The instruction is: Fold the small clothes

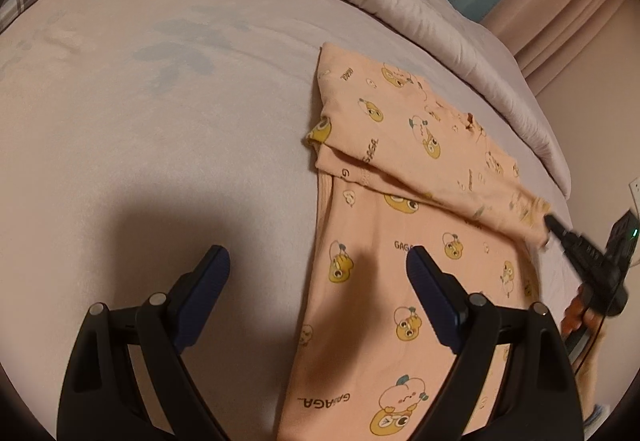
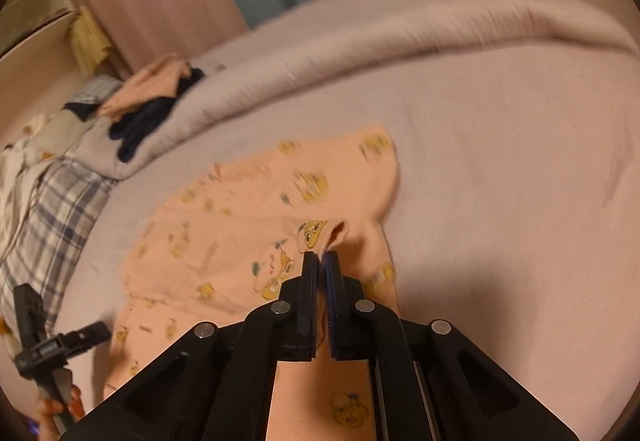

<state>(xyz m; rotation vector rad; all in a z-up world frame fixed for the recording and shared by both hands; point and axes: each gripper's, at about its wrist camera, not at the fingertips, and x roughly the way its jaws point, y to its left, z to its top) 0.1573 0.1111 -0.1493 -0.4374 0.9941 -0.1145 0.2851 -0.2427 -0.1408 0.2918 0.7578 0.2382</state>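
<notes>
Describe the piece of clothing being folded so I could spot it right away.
Start at the wide pale bed sheet, with the rolled quilt along its far edge. Just this side of the quilt lies the peach garment, one part folded over the rest, the right gripper pinching its edge. Yellow cartoon figures and "GAGA" lettering distinguish it from the dark clothes piled on the quilt.
</notes>
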